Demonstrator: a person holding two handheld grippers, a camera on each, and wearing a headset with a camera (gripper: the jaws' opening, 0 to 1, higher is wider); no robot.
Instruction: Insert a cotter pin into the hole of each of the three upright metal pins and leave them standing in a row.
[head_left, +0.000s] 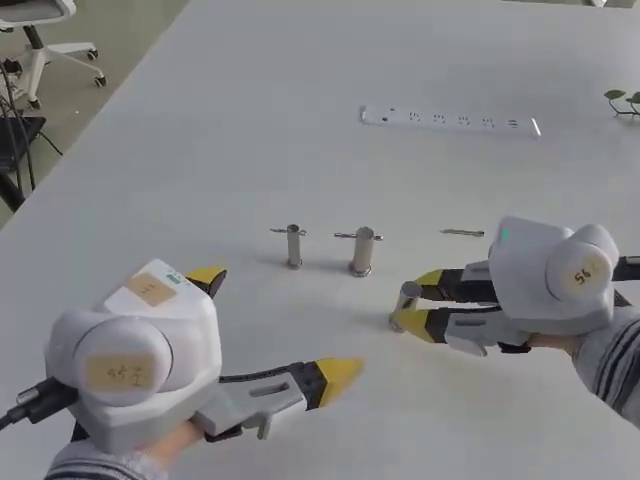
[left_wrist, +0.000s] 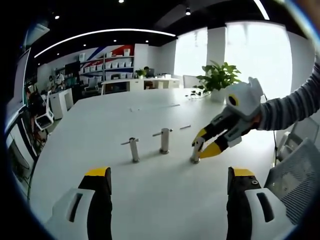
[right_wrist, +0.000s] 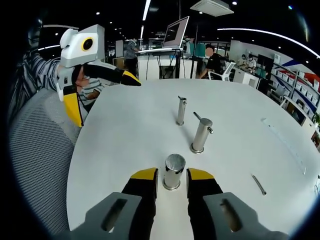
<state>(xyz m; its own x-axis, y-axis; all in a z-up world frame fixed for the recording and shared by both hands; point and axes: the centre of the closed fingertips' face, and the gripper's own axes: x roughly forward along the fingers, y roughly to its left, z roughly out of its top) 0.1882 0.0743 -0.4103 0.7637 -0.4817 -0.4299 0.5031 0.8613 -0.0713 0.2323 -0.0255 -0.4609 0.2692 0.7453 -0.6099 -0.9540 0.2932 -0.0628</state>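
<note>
Pin short, silver, upright betw. R gripper fingers, prob. touching.

The middle pin and left pin stand upright, cotter pins through their tops. Near the middle pin's right stands a bare pin; farther right lies a loose cotter pin.

Base of third metal pin hidden by right gripper jaws, plant cut off at edge, loose cotter pin too small for detail
</note>
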